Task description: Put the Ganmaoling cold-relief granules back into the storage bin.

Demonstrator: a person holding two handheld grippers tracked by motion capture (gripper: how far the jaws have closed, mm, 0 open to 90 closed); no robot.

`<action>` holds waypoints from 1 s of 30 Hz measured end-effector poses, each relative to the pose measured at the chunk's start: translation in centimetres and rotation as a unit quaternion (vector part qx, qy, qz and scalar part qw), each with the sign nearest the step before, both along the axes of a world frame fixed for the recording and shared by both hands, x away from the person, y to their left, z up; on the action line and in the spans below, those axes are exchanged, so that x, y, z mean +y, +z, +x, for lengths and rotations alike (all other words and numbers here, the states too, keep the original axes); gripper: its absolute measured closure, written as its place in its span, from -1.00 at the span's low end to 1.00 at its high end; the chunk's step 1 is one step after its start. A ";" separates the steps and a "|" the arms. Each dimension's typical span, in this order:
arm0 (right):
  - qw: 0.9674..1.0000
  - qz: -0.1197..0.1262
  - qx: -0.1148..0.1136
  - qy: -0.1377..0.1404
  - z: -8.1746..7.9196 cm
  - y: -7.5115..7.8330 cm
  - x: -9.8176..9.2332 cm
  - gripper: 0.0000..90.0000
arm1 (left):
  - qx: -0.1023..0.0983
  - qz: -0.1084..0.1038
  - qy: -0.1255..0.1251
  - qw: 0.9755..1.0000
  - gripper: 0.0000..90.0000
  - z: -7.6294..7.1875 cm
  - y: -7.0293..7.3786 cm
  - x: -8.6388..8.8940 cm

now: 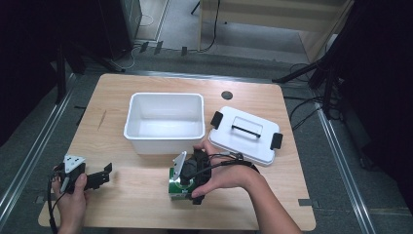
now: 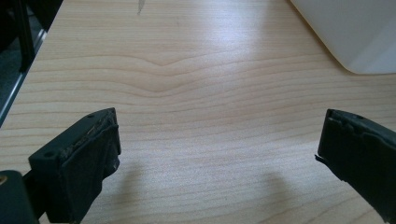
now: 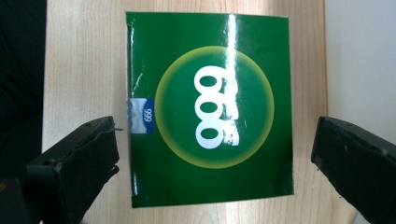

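— What are the fingers doing over there on the right?

— The right gripper [image 3: 212, 144] has its jaws spread wide, one on each side of a green box [image 3: 210, 109], neither one touching it. The box lies flat on the wooden table [image 1: 141, 195], glossy, with a yellow-ringed circle and white "999" on top and a small blue label at one edge.

— And where is that relative to the white bin?

— Just in front of the white bin [image 1: 164, 122], near its front right corner, on the person's side. The right hand [image 1: 219, 175] holds the gripper straight down over the box.

— The other one?

— The left gripper [image 1: 100, 176] sits well to the left of the bin and nearer the person. Its jaws are parted too, with bare wood between them. From its own camera you catch a corner of the bin off ahead.

— Anything inside the bin?

— Nothing I can see. Its lid [image 1: 246, 134], white with black clips and a black handle, lies just right of the bin, flat on the table.
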State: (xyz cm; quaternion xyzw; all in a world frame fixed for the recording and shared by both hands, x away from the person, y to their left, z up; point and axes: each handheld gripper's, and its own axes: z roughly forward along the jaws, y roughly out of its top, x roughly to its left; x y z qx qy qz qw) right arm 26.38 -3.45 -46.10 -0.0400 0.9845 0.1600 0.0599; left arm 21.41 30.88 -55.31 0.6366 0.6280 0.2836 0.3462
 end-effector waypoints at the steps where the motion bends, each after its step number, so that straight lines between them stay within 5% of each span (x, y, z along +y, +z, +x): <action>1: 1.000 -0.002 0.000 0.003 0.1 -0.2 0.0 -0.98 | 0.001 0.000 0.000 1.000 -1.00 0.0 0.0 0.0; 19: 0.999 -0.036 0.001 0.007 0.3 -1.9 1.4 -0.85 | 0.001 0.001 0.000 1.000 -1.00 0.0 0.0 0.0; 30: 1.000 -0.021 -0.006 0.016 0.3 -1.4 1.6 -0.64 | 0.000 0.000 0.000 1.000 -1.00 0.0 0.0 0.0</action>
